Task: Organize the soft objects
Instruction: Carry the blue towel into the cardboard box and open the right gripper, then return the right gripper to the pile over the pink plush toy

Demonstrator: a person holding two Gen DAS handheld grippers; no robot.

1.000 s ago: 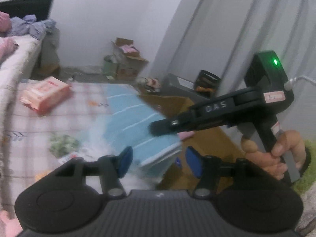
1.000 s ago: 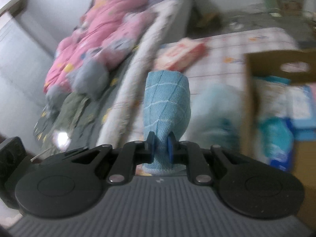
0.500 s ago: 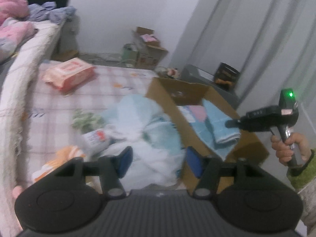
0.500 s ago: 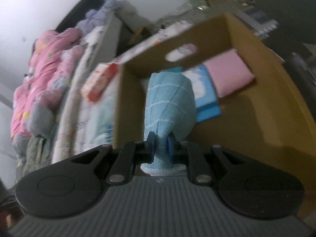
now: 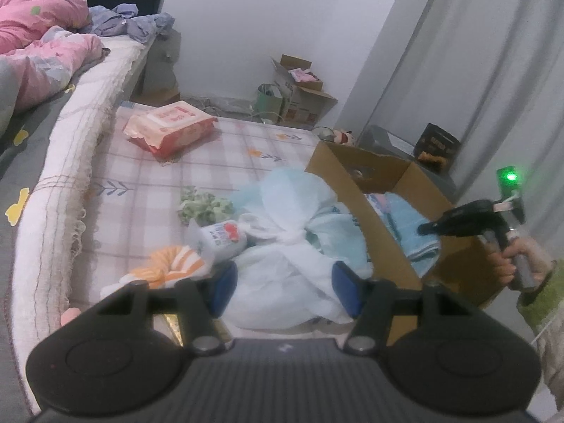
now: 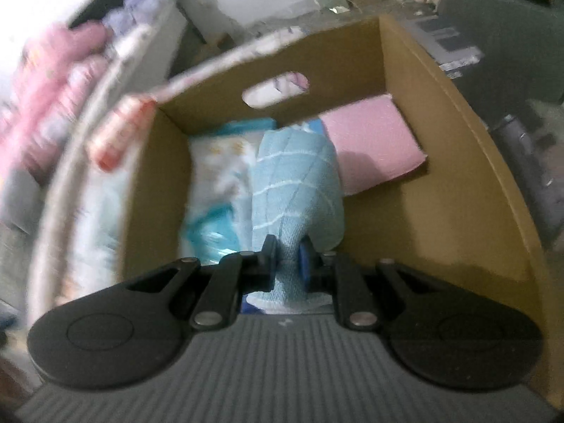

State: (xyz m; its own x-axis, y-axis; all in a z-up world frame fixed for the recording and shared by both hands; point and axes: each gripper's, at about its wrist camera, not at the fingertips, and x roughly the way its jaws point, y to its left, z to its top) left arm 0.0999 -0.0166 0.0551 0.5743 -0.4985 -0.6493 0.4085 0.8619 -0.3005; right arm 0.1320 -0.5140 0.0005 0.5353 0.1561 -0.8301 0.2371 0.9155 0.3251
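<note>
My right gripper point(image 6: 287, 257) is shut on a folded light-blue towel point(image 6: 296, 183) and holds it inside the open cardboard box point(image 6: 458, 105). The box holds a pink folded cloth point(image 6: 373, 141) and a blue-and-white pack point(image 6: 218, 169). In the left wrist view the same towel point(image 5: 412, 225) lies in the box point(image 5: 366, 211) under the right gripper point(image 5: 426, 228). My left gripper point(image 5: 283, 283) is open and empty above a pile of white plastic bags point(image 5: 282, 232) on the checked mattress point(image 5: 148, 183).
On the mattress lie a red wipes pack point(image 5: 169, 127), a green-patterned cloth point(image 5: 204, 204), a small white pack point(image 5: 222, 236) and an orange-striped cloth point(image 5: 172, 264). A bed with pink bedding point(image 5: 35, 46) is at left. Boxes point(image 5: 299, 95) stand by the far wall, curtains at right.
My right gripper carried the blue towel from over the mattress into the box and lower. My left gripper drew back and swung left, away from the box.
</note>
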